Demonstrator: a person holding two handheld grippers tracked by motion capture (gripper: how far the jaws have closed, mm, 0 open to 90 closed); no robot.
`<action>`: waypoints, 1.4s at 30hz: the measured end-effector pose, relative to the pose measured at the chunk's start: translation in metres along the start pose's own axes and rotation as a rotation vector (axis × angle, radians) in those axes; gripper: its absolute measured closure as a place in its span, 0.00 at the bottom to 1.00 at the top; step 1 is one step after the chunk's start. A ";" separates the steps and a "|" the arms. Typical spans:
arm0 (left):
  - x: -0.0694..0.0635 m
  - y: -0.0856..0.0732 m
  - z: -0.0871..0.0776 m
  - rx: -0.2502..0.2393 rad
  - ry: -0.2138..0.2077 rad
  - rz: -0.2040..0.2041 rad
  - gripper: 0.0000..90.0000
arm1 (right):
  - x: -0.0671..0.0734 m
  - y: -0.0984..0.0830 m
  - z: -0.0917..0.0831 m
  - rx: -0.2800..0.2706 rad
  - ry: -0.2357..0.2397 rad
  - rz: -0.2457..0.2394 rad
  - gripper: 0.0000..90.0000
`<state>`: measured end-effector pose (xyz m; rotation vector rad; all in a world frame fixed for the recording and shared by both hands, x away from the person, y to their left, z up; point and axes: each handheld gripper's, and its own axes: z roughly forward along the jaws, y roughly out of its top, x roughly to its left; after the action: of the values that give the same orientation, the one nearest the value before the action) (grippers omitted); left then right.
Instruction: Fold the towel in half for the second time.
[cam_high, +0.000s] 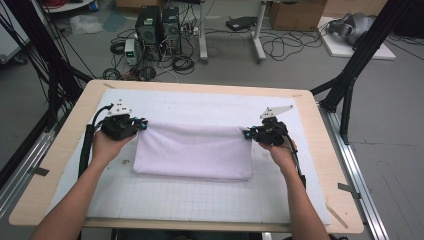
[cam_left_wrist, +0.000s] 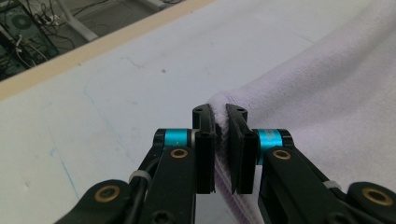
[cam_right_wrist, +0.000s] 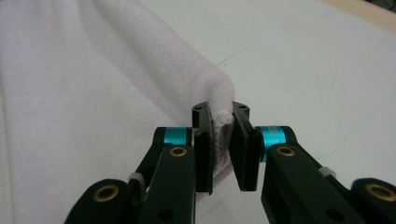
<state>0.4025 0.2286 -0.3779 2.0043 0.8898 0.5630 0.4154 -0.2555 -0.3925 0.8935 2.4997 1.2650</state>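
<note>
One pale lilac terry-cloth towel (cam_high: 192, 150) lies folded near the middle of the white gridded mat (cam_high: 200, 200) that covers the light wooden table (cam_high: 65, 135). Its far edge is lifted off the mat, stretched between two grippers, while its near folded edge rests on the mat.

The left gripper (cam_high: 141, 124) clamps the towel's far left corner — in the left gripper view its two black jaws press on a bunched fold of cloth (cam_left_wrist: 243, 88). The right gripper (cam_high: 246, 133) clamps the far right corner in the same way, with a small nub of towel (cam_right_wrist: 219, 88) poking up between its two jaws in the right gripper view.

Two hands hold the tools, one each — the left hand (cam_high: 105, 147) and the right hand (cam_high: 281, 152).
</note>
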 end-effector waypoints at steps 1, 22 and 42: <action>0.002 0.003 0.002 -0.002 0.003 -0.002 0.91 | -0.003 0.003 0.001 -0.003 -0.007 0.000 0.90; -0.019 -0.052 0.009 0.087 -0.149 -0.025 0.76 | 0.002 -0.016 0.029 0.071 0.011 0.080 0.62; -0.030 -0.064 -0.019 -0.008 -0.123 -0.066 0.50 | 0.029 -0.025 0.025 0.012 0.007 0.040 0.44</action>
<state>0.3465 0.2402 -0.4232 1.9721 0.8731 0.4016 0.3918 -0.2332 -0.4248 0.9476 2.5097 1.2693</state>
